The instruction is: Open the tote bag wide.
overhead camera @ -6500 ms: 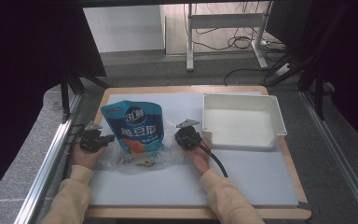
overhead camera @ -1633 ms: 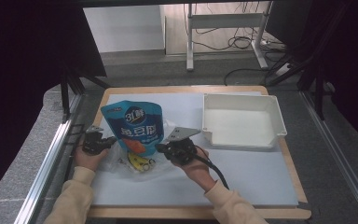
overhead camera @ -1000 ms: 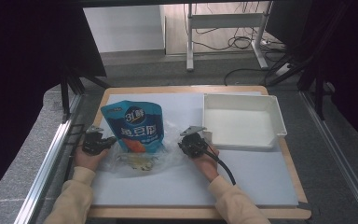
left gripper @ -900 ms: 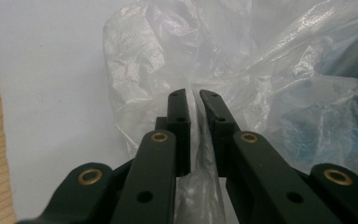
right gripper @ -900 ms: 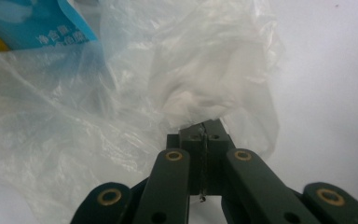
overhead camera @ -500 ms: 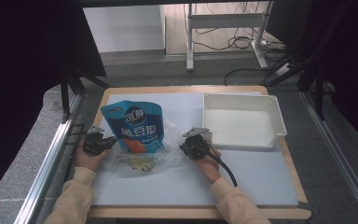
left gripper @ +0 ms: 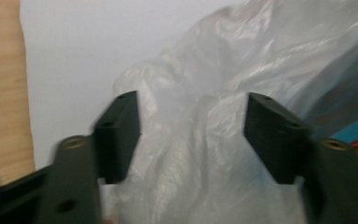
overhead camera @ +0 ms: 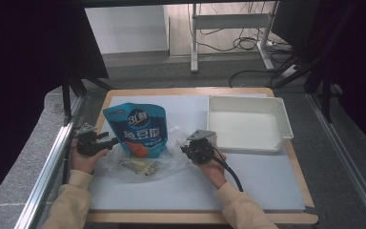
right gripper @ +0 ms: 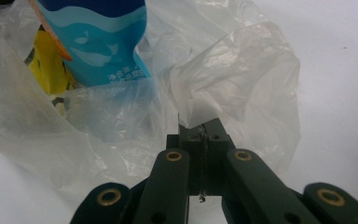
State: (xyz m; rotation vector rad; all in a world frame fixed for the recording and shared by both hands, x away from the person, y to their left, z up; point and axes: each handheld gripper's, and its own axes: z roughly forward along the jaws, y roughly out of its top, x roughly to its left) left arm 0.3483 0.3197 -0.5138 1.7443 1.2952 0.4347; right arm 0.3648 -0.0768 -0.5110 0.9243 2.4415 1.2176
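Observation:
A blue pouch (overhead camera: 138, 131) stands tilted inside a clear plastic bag (overhead camera: 167, 162) on the pale mat, with a yellow packet (overhead camera: 140, 166) lying in the bag's front. My left gripper (overhead camera: 112, 141) sits at the bag's left edge. Its jaws have just been opening, and in the left gripper view the left gripper (left gripper: 191, 135) stands open with crumpled bag film (left gripper: 200, 93) loose between the pads. My right gripper (overhead camera: 185, 148) is at the bag's right edge. In the right gripper view the right gripper (right gripper: 200, 128) is shut on a pinch of the film (right gripper: 242, 79), beside the pouch (right gripper: 107, 42).
A white tray (overhead camera: 286, 129) stands at the back right of the mat, just beyond my right hand. The wooden table edge (left gripper: 2, 93) runs close on the left. A black cable (overhead camera: 231, 174) trails from the right gripper toward the front.
The right gripper drew back to the right from the bag's middle and then held still. The left gripper lifted slightly and its jaws spread apart off the film.

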